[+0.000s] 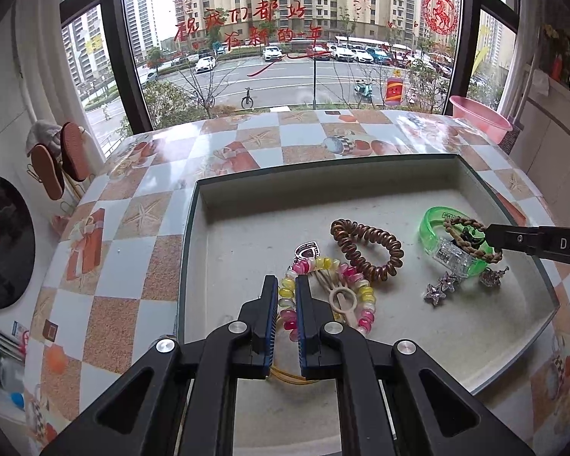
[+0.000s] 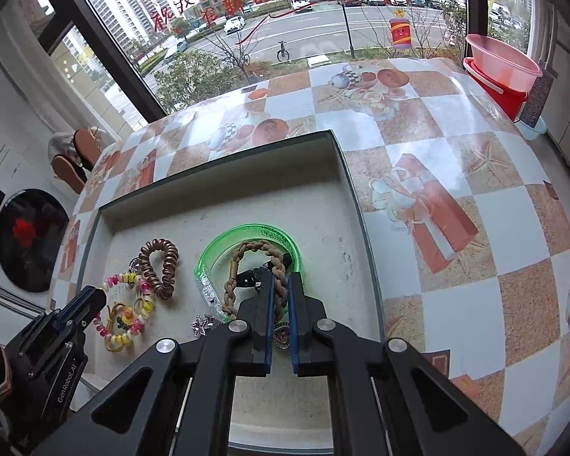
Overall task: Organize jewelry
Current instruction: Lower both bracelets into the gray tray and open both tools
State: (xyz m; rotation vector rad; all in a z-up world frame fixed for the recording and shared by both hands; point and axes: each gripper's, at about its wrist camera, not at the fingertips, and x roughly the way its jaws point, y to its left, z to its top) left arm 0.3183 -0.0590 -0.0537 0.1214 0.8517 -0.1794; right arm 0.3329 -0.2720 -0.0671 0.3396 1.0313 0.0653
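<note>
Your left gripper (image 1: 287, 288) rises from the bottom centre of the left wrist view, its ribbed blue pads clamped on the near side of a beaded bracelet (image 1: 364, 296) of glossy pink, yellow and clear beads. Inside that bead ring lies a cream plastic hair clip (image 1: 340, 298), and a small silver-and-red pendant (image 1: 307, 251) sits just above it.

Everything lies in a shallow grey tray (image 1: 285, 212) with a dull, speckled floor and low upright walls, set on a table (image 1: 140, 205) covered in a shiny checked cloth of orange, white and sandy squares.

Right of the beads, touching them, a bronze coiled hair tie (image 1: 364, 247) curls like telephone cord. At centre right, a translucent green bangle (image 1: 435, 220) with a clear faceted block rests on the tray floor. Glittery star ornaments (image 1: 439, 288) lie below it.

In the right wrist view, your right gripper (image 2: 281, 288) at lower centre is pinched together on a braided tan cord bracelet (image 2: 243, 254), whose loop sits inside the green bangle's (image 2: 247, 233) arc. A small black piece shows just left of the fingertips; what it is, you cannot tell.

A pink plastic basin (image 2: 501, 64) stands at the upper right, beyond the table edge.
</note>
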